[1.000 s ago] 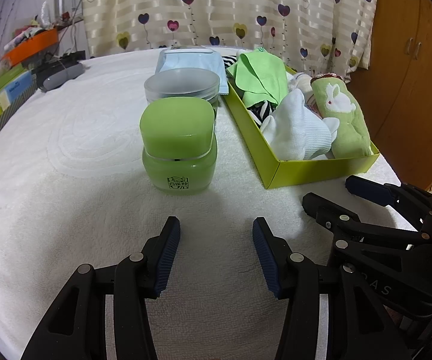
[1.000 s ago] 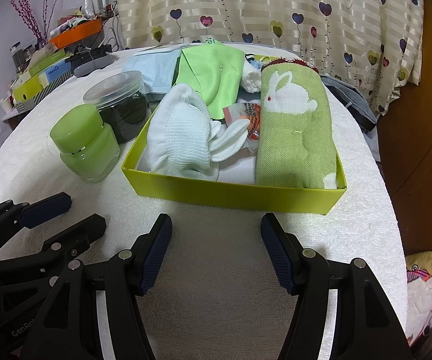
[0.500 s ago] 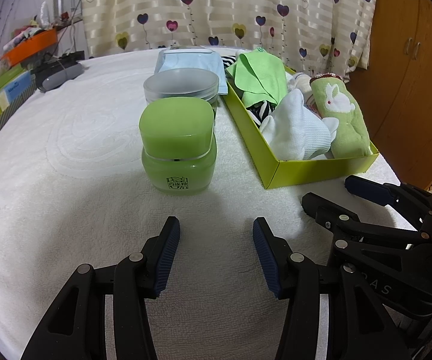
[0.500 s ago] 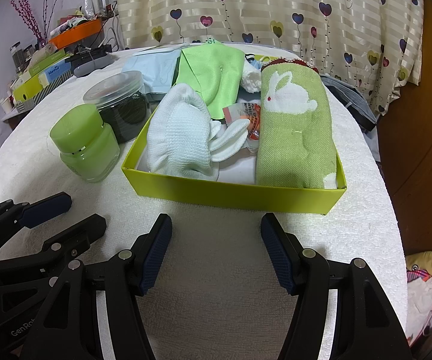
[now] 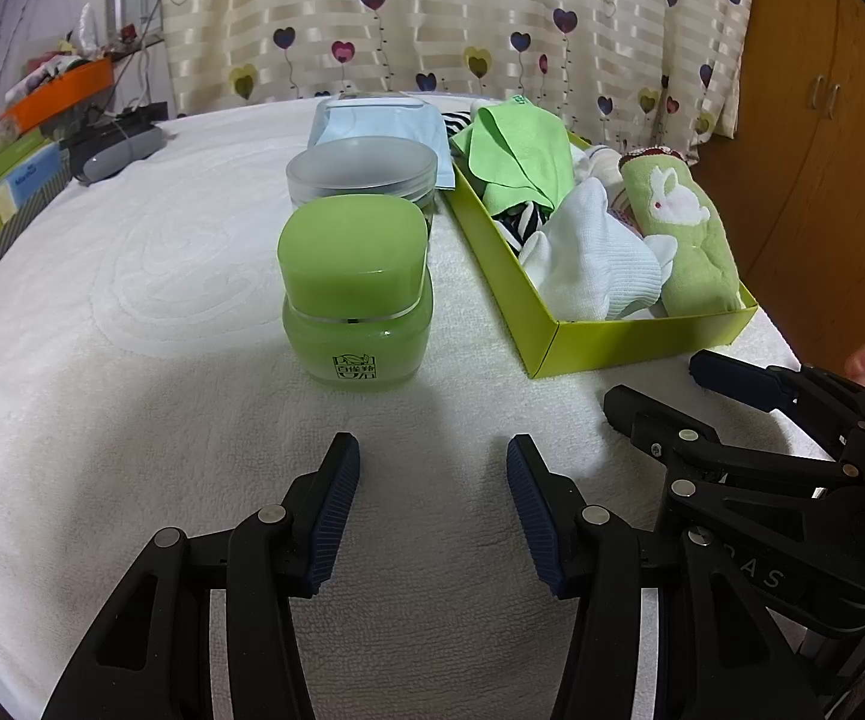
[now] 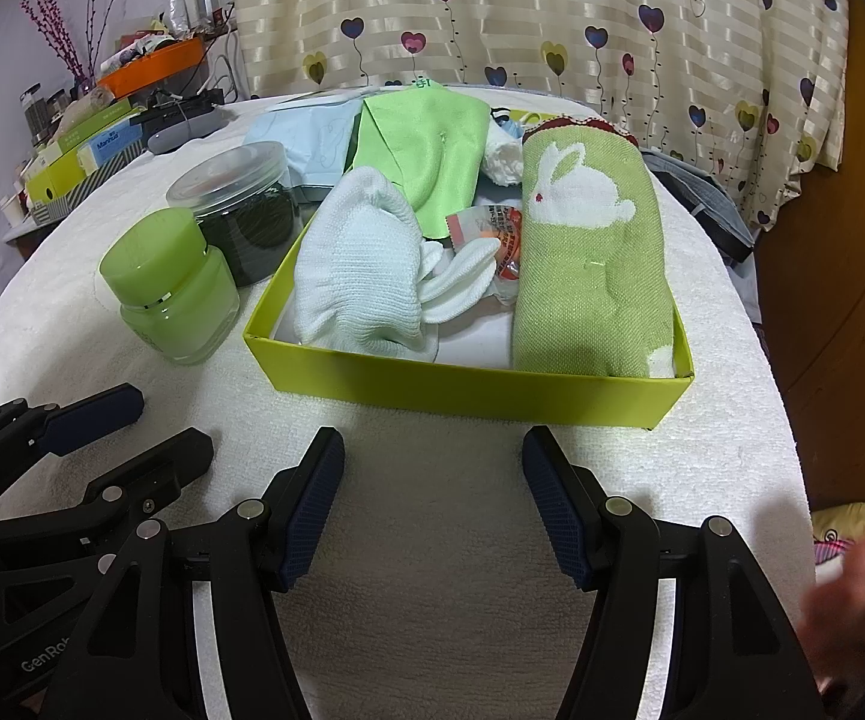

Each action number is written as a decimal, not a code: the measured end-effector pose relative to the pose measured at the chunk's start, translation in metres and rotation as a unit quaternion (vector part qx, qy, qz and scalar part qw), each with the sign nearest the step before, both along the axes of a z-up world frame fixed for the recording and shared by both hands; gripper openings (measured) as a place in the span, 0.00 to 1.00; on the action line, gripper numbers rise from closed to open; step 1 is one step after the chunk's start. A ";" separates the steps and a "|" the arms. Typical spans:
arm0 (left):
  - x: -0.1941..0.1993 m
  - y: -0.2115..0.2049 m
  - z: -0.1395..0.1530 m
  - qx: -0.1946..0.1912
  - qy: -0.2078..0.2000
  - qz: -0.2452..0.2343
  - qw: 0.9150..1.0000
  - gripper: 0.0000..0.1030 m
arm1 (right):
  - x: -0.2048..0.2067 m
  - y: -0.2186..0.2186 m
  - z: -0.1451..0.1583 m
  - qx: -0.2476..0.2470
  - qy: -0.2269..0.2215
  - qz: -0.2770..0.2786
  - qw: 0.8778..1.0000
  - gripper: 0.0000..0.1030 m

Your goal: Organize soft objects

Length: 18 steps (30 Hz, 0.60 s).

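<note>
Right wrist view alone shows an orange wrapper (image 6: 486, 228) (both tongs (image 6: 432, 498) (image 5: 432, 498) gape, empty).

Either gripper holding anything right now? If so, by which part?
Nothing held. Left gripper and right gripper both stand open over bare white cloth, short of the box.

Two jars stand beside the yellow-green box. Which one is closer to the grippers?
The green jar with the square green lid is closer. The clear jar with the round frosted lid and dark contents stands right behind it, farther away.
</note>
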State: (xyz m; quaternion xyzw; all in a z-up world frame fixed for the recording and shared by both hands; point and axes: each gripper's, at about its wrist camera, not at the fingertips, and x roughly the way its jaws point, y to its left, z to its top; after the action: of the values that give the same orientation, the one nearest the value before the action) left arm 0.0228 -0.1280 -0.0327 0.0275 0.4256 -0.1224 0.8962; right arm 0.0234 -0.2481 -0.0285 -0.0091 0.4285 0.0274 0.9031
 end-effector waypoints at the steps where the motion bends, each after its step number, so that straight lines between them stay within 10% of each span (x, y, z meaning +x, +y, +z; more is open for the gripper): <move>1: 0.000 0.000 -0.001 0.000 0.000 0.000 1.000 0.49 | 0.000 0.000 0.000 0.000 0.000 0.000 1.000 0.61; 18: 0.000 -0.001 0.000 -0.001 0.000 0.000 1.000 0.49 | 0.000 0.000 0.000 0.000 0.000 0.000 1.000 0.61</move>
State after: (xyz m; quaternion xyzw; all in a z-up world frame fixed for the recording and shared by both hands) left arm 0.0223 -0.1294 -0.0326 0.0270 0.4251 -0.1226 0.8964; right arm 0.0235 -0.2483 -0.0286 -0.0089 0.4285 0.0275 0.9031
